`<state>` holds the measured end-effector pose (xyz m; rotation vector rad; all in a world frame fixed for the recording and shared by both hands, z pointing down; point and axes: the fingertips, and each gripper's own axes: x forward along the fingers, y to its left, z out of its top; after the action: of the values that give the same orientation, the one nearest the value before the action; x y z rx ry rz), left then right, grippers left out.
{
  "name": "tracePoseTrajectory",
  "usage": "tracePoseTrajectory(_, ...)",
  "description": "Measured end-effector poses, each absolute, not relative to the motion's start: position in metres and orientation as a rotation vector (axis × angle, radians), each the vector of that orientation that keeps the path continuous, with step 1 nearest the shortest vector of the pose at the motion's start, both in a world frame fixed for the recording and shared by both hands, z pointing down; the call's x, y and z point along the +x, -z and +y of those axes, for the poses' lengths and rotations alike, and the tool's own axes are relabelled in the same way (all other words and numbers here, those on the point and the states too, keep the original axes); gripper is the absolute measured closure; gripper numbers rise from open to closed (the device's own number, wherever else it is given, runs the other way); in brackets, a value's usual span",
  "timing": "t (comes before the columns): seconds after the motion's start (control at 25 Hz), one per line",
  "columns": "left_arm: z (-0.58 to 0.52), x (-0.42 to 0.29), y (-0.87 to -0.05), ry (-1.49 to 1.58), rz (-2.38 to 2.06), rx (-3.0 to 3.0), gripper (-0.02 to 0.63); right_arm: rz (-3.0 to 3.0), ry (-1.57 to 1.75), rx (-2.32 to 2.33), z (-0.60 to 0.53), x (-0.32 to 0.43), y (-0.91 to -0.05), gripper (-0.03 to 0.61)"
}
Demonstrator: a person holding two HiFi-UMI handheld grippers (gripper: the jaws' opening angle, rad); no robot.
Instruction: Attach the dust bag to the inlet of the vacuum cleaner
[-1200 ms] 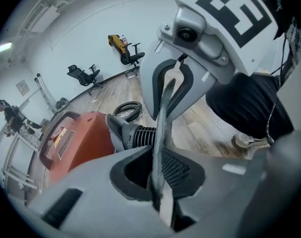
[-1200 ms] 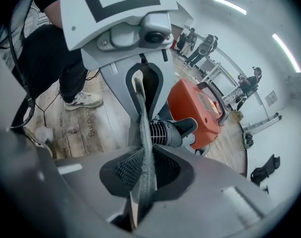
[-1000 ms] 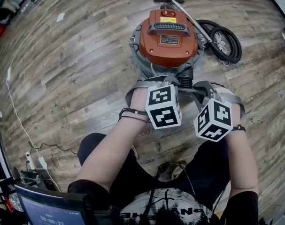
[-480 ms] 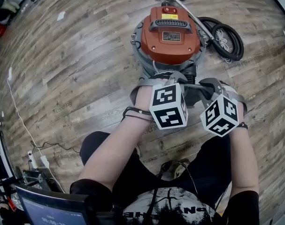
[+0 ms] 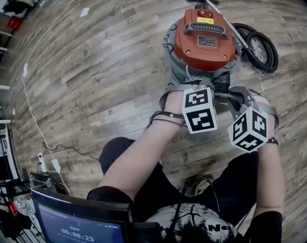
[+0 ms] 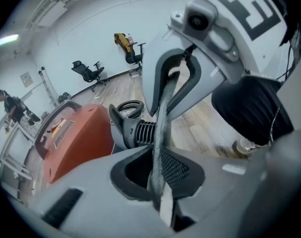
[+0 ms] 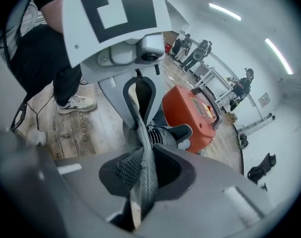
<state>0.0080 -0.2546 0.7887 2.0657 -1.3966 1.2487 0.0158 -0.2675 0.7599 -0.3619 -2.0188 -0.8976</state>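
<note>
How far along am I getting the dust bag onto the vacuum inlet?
Done: the grey fabric dust bag is picked up, with the left gripper and right gripper jaws shut on its edge. In hand: it is held between them in front of the black ribbed inlet of the orange-topped vacuum cleaner. Left: the inlet looks bare, so the bag likely has yet to be pushed onto it.

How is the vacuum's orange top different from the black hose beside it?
The rounded orange plastic vacuum top is a broad dome; the black hose is a thin tube coiled into a ring. The orange top sits on the vacuum's grey drum; the hose lies flat on the wooden floor. Both look round from above.
</note>
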Motion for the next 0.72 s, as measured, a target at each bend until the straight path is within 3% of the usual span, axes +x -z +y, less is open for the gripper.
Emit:
tracePoseTrajectory(0.32,-0.268,0.016,-0.758,-1.236,-1.452,2.169,0.577,-2.046,0.777,-0.264,-0.290,0.020,-0.774,0.520)
tracePoseTrajectory(0.72,-0.256,0.005,-0.785,-1.216,-1.443,2.085,0.581,-1.999,0.954,-0.305,-0.273,0.011,-0.763,0.522)
